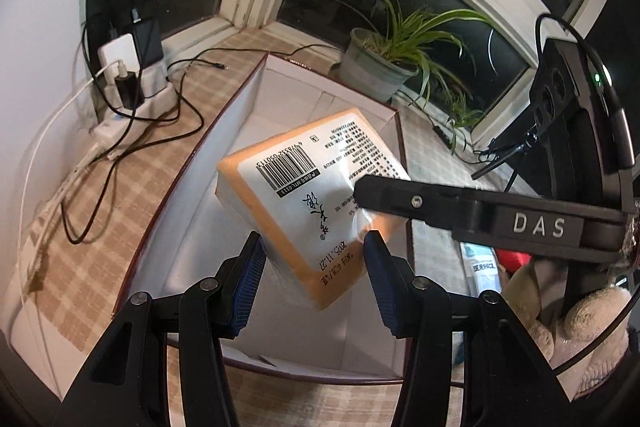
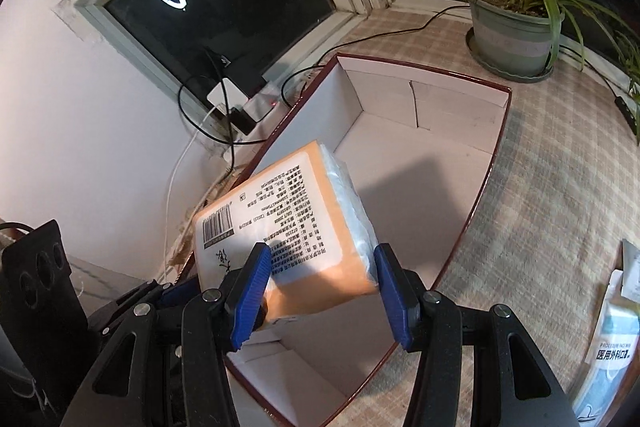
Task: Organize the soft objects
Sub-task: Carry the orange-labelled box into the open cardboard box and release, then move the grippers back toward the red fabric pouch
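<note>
An orange tissue pack (image 1: 304, 179) with a white barcode label hangs tilted over an open white box with a dark red rim (image 1: 248, 107). My left gripper (image 1: 314, 251) is shut on the pack's near end, blue pads pressing its two sides. My right gripper (image 1: 360, 191) comes in from the right, one black finger lying across the label. In the right wrist view the pack (image 2: 288, 219) sits between the right gripper's (image 2: 320, 267) blue pads, which are shut on it, above the box (image 2: 440, 99). The box floor under the pack is bare. The left gripper's fingers (image 2: 168, 291) show at the lower left.
A power strip with chargers and loose cables (image 1: 128, 75) lies left of the box by the wall. A potted plant (image 1: 384, 67) stands behind it on the checked cloth. A face-mask packet (image 2: 612, 339) lies right of the box. Something beige and fuzzy (image 1: 580, 315) sits under the right gripper.
</note>
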A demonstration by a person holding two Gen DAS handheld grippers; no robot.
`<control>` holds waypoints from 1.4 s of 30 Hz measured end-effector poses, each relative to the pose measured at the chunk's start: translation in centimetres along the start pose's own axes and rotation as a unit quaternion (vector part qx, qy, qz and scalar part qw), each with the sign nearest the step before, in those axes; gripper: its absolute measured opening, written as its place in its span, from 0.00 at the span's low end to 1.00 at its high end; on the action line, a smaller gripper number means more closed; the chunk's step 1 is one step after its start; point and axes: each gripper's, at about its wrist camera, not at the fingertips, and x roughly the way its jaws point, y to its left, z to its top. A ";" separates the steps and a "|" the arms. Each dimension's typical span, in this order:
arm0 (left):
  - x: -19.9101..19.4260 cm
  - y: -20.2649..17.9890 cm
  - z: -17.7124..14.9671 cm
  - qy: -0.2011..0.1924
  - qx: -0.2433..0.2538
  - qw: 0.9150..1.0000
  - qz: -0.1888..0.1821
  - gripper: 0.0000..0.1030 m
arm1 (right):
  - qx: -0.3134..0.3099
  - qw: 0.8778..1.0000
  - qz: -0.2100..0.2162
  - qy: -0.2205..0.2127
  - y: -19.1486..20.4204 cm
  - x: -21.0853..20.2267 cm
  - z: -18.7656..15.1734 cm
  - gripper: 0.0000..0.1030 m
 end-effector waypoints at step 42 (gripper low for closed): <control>-3.3 -1.5 -0.1 -0.024 0.029 0.999 -0.017 0.45 | 0.058 0.992 -0.037 -0.106 -3.0 -8.3 -4.9 0.51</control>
